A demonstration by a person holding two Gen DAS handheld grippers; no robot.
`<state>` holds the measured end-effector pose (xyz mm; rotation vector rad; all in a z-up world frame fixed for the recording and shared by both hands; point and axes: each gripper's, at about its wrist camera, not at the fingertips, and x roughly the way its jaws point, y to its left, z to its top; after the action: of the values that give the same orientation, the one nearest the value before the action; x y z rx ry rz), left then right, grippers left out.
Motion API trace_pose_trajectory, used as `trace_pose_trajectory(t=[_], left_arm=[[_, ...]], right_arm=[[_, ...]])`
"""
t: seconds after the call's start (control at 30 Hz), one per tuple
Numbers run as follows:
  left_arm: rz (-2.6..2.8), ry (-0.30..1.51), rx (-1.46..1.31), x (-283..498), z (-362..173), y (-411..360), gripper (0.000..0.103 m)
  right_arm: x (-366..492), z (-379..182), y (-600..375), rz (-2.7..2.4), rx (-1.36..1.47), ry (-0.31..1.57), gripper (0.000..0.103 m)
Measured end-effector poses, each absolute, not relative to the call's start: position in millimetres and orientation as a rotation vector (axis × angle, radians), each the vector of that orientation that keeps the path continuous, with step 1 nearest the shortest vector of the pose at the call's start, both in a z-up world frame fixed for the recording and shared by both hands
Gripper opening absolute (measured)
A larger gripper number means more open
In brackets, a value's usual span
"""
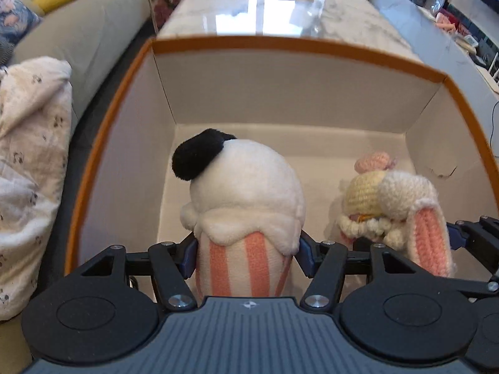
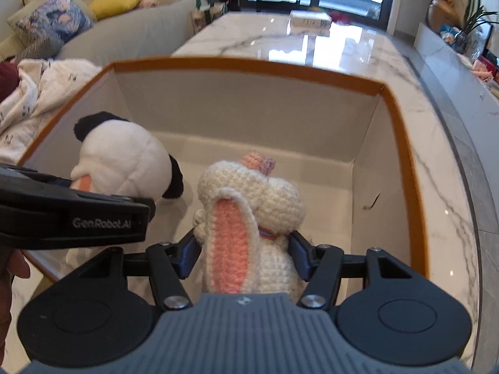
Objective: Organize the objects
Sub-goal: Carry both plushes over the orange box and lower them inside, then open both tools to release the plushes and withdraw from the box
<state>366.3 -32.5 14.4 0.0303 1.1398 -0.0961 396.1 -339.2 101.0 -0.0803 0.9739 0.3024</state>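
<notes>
An open box with an orange rim (image 1: 280, 45) (image 2: 249, 64) stands on the marble table. My left gripper (image 1: 246, 255) is shut on a white plush toy with black ears and a pink-striped body (image 1: 243, 199) and holds it inside the box at the left; the toy also shows in the right wrist view (image 2: 121, 159). My right gripper (image 2: 244, 255) is shut on a crocheted white rabbit with pink-lined ears (image 2: 249, 218) and holds it inside the box to the right of the plush; the rabbit also shows in the left wrist view (image 1: 402, 205).
The marble table (image 2: 343, 46) runs far behind the box, with a small white carton (image 2: 310, 20) at its far end. A sofa with a white blanket (image 1: 31, 155) and cushions stands on the left. A low shelf with a plant (image 2: 467, 31) is on the right.
</notes>
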Motion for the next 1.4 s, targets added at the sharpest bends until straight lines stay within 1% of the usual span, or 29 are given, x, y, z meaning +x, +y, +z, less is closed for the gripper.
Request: trace_pose_trajectory(t=[0.2, 0.27, 0.33, 0.43, 0.8, 1.03, 1.2, 1.33, 1.4], left_arm=[[-0.113, 1.157, 0.01, 364.0, 13.7, -28.6, 0.073], [-0.117, 1.149, 0.014, 362.8, 15.5, -28.9, 0.075], [-0.105, 1.144, 0.023, 362.9, 18.6, -29.6, 0.08], [-0.09, 1.118, 0.034, 359.7, 25.5, -28.1, 0.081], [-0.124, 1.058, -0.029, 338.2, 58.3, -24.5, 0.086], [-0.128, 1.03, 0.004, 303.0, 77.4, -18.2, 0.088], [-0.129, 0.966, 0.047, 266.3, 97.8, -10.1, 0.089], [-0.148, 0.973, 0.074, 247.5, 92.2, -13.4, 0.09], [-0.143, 0.978, 0.102, 241.2, 82.7, -15.9, 0.09]], right_arm=[[394.8, 102.8, -337.6, 0.29, -0.089, 0.973, 0.064], [394.0, 103.7, -338.8, 0.283, -0.092, 0.967, 0.067], [393.5, 105.1, -337.9, 0.272, -0.105, 0.958, 0.07], [390.6, 111.0, -336.6, 0.272, -0.126, 0.929, 0.076], [366.3, 142.0, -338.5, 0.304, -0.161, 0.847, 0.081], [324.3, 160.0, -340.7, 0.32, -0.176, 0.779, 0.082], [288.4, 182.2, -352.5, 0.336, -0.178, 0.717, 0.084], [263.5, 191.2, -361.3, 0.35, -0.175, 0.698, 0.09], [251.2, 186.9, -366.8, 0.361, -0.161, 0.712, 0.09]])
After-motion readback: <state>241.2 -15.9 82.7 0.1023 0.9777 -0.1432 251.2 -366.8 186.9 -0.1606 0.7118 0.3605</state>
